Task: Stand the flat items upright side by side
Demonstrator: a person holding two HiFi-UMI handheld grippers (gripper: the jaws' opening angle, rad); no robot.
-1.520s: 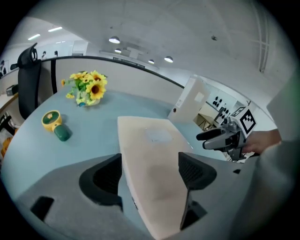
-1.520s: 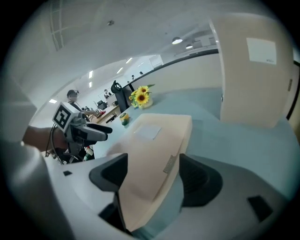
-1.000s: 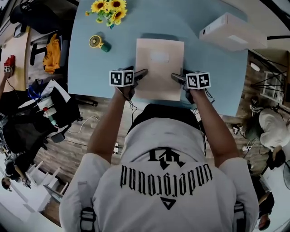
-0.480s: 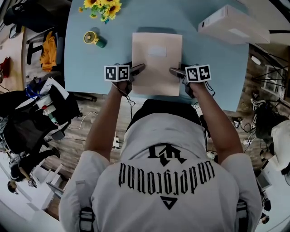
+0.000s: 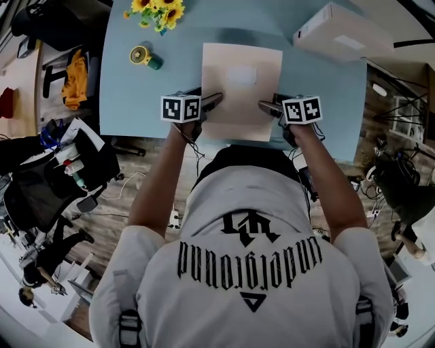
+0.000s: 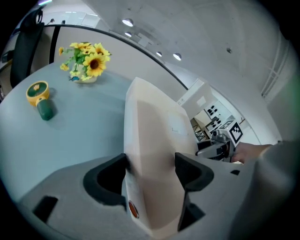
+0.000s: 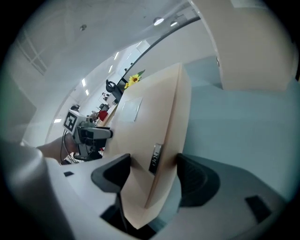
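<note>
Currently both tongs are on one flat beige pack (image 5: 241, 88), which sits at centre top of the head view over the blue table (image 5: 136, 102). Its near edge reaches the table's near rim.

Left gripper (image 5: 216, 100): clenched on the pack's left edge, one pad pressed on each broad face.

Right gripper (image 5: 264, 106): clenched on the right edge in the same way. A seam with a small dark label runs along that edge, and I cannot tell whether this is one item or two stacked.

I also cannot tell whether the pack rests on the table or is raised off it.

Upper left of the head view: sunflowers (image 5: 155, 10), with a yellow-and-green gadget (image 5: 145, 57) just below them. Upper right: white box (image 5: 340, 37), apart from the pack.
</note>
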